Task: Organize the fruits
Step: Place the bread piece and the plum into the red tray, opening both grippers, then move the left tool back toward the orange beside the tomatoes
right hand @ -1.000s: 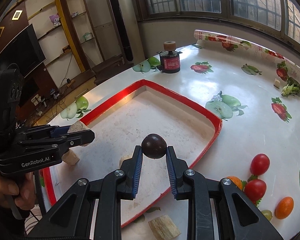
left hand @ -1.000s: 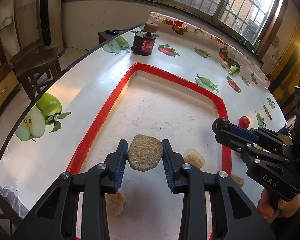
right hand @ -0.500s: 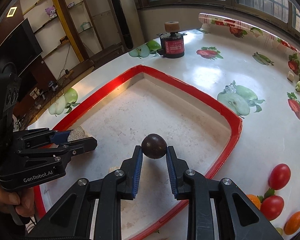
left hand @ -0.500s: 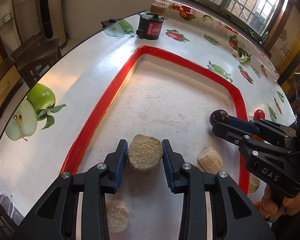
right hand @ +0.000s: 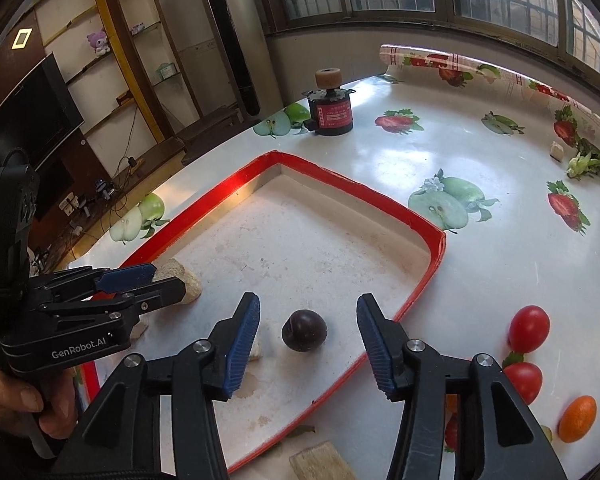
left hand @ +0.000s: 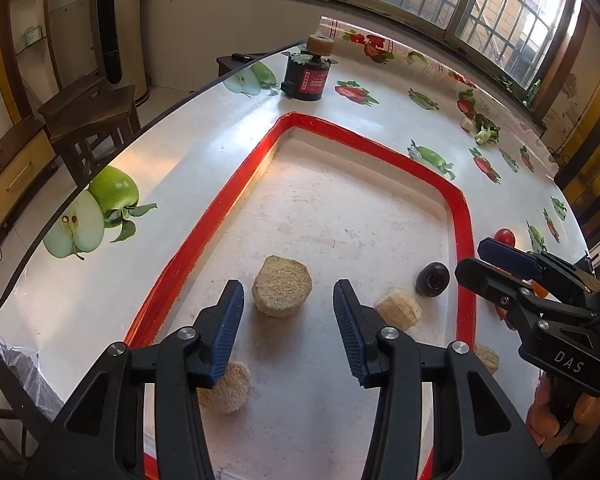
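Both my grippers hang with jaws apart, nothing held. Dark plum [right hand: 304,329] sits in the red tray [right hand: 432,268] just ahead of the right gripper [right hand: 308,334]; a fibrous puck [left hand: 281,291] lies ahead of the left gripper [left hand: 287,322]. Tomatoes [right hand: 529,329] and an orange fruit [right hand: 577,418] wait outside, so plenty left.

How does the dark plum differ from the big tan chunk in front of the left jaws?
The dark plum is round, smooth and glossy; the tan chunk is flat-topped, angular and fibrous. The plum is nearly black and smaller, the chunk pale straw and broader. The plum lies near the tray's red rim; the chunk sits nearer the middle. Both rest free inside the tray, each between open jaws.
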A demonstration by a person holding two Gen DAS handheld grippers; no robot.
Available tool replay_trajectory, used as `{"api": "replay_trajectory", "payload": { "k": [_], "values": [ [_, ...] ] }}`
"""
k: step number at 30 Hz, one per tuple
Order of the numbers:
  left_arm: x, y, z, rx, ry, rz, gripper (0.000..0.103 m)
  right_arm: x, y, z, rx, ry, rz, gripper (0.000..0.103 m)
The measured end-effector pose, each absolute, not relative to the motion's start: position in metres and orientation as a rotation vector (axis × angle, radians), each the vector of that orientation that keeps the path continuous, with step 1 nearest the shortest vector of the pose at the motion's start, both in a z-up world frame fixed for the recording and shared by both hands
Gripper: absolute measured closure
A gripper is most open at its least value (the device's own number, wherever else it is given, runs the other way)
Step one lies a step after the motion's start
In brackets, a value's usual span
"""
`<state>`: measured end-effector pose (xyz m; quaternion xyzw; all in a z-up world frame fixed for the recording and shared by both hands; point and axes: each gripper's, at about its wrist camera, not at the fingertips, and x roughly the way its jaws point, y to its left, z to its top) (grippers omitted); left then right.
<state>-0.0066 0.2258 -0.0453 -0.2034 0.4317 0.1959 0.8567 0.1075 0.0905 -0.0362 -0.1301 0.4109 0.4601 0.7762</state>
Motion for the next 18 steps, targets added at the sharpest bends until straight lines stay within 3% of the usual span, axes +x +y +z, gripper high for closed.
{"api": "replay_trajectory", "payload": {
  "k": [18],
  "values": [
    [-0.024,0.187,-0.017,-0.394,0.857,0.361,0.058,0.084,0.005,-0.006,-0.182,0.832,0.912,0.047]
  ]
}}
